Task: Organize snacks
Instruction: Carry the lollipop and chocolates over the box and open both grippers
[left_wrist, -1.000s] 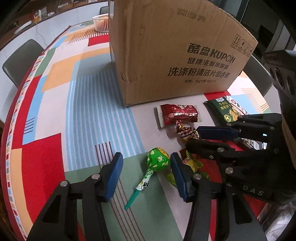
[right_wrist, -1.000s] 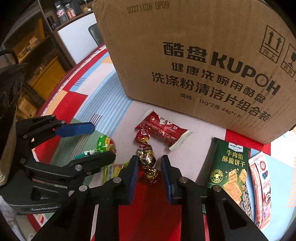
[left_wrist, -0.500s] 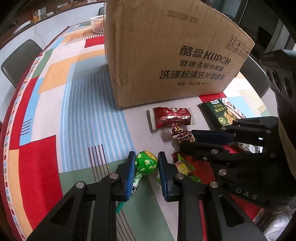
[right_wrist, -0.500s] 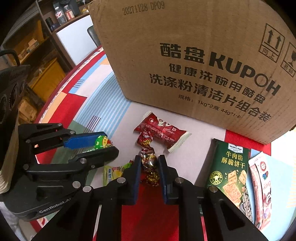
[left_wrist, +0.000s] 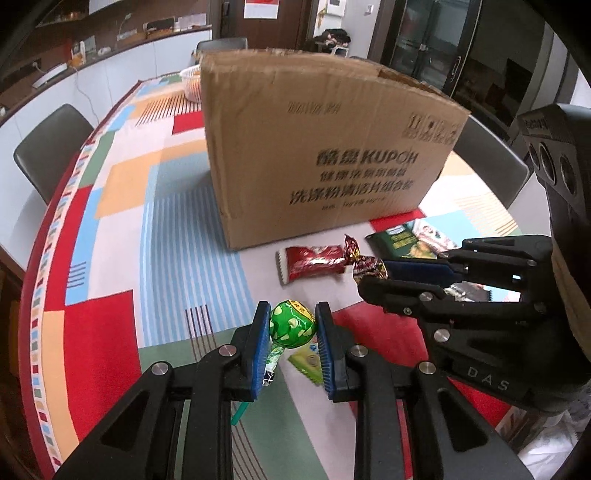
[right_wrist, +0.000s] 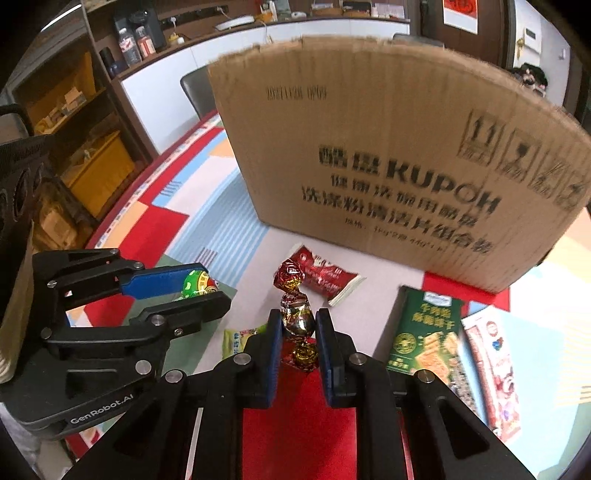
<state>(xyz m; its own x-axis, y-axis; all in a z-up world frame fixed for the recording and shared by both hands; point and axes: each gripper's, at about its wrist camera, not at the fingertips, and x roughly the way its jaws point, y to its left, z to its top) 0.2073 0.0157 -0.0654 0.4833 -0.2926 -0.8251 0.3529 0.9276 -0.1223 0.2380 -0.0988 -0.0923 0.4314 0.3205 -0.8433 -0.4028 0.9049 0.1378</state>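
Box: we see a large cardboard box (left_wrist: 325, 147) filling the upper centre of both views, standing on the patterned tablecloth (left_wrist: 122, 229) and walling off everything behind it.
Loose snacks: a red packet (left_wrist: 314, 260) lies just in front of the box; a green biscuit pack (right_wrist: 424, 332) and a pink-and-white pack (right_wrist: 495, 369) lie side by side at the right of the right wrist view; a small yellow-green sachet (left_wrist: 306, 363) lies on the cloth low in the left wrist view.
Background: a white basket (left_wrist: 190, 83) sits behind the box at upper left; a grey chair (left_wrist: 48, 147) stands at the table's left edge.
Left gripper (left_wrist: 291, 347): we see its blue pads pressed on the round green head of the lollipop (left_wrist: 291, 326), at lower centre; the stick hangs down below the pads.
Right gripper (right_wrist: 298, 341): nearly closed on the middle piece of a string of foil-wrapped candies (right_wrist: 297, 317), at lower centre; one candy juts above the pads, one shows below.
Spacing: the two grippers sit side by side, near but apart.
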